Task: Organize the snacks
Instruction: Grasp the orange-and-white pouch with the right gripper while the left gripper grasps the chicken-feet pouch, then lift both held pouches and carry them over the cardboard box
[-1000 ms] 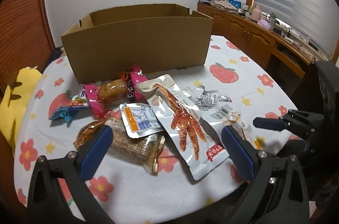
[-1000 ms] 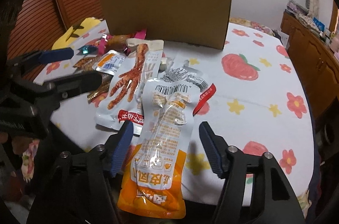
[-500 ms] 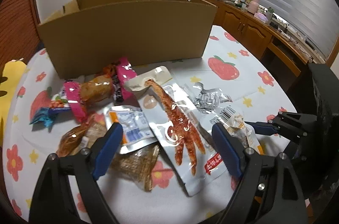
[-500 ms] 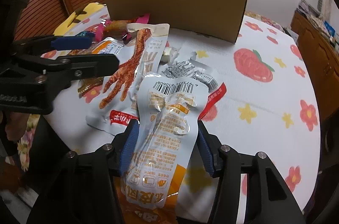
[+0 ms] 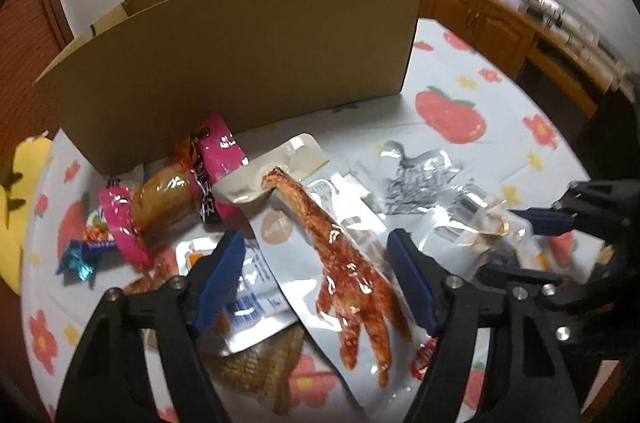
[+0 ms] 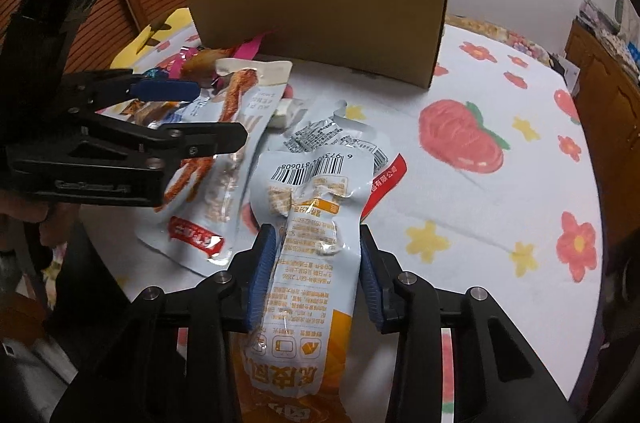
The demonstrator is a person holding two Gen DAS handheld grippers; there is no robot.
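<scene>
An open cardboard box (image 5: 240,55) (image 6: 320,7) stands at the back of the table. In front of it lies a heap of snack packs. My left gripper (image 5: 316,263) (image 6: 216,115) hovers over a clear pouch with a red chicken foot (image 5: 340,263) (image 6: 236,103); its jaws are closing, with the pouch between them and the pads clear of it. My right gripper (image 6: 316,263) (image 5: 520,247) is closing on a light-blue and orange pouch (image 6: 316,223) (image 5: 492,227). Both pads touch its edges, and it buckles between them.
A pink-wrapped sausage snack (image 5: 168,199), a silver pouch (image 5: 420,175), a small white-orange pouch (image 5: 248,287) and a brown netted snack (image 5: 260,363) lie around the chicken-foot pouch. The strawberry tablecloth (image 6: 500,203) is bare on the right. Wooden cabinets (image 5: 500,23) line the wall.
Both grippers have moved forward and down toward the packs and the box. Both pairs of jaws have narrowed; the right ones have come in against the blue-orange pouch.
</scene>
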